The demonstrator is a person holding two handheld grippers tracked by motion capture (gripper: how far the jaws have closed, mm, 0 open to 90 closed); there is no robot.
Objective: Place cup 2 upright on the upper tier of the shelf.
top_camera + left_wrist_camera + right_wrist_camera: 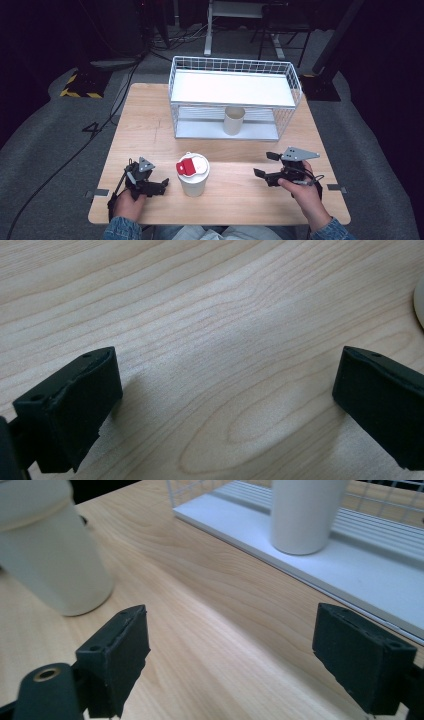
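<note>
A white paper cup point(193, 175) with a white lid and a red tab stands on the wooden table point(150, 125), near its front edge. My left gripper point(161, 186) lies just left of that cup, open, with bare wood between its jaws point(227, 370). The cup's edge point(420, 302) shows at the far right of the left gripper view. My right gripper point(264, 165) is held to the right of the cup, a hand's width away, pointing left and open. Nothing is between its jaws point(232, 620); the lidded cup point(55, 565) stands beyond its left jaw.
A white wire shelf rack point(235, 87) stands at the back of the table. A second, lidless white cup point(233, 120) stands upright on its lower shelf point(380, 575). Cables and stand legs lie on the grey floor behind.
</note>
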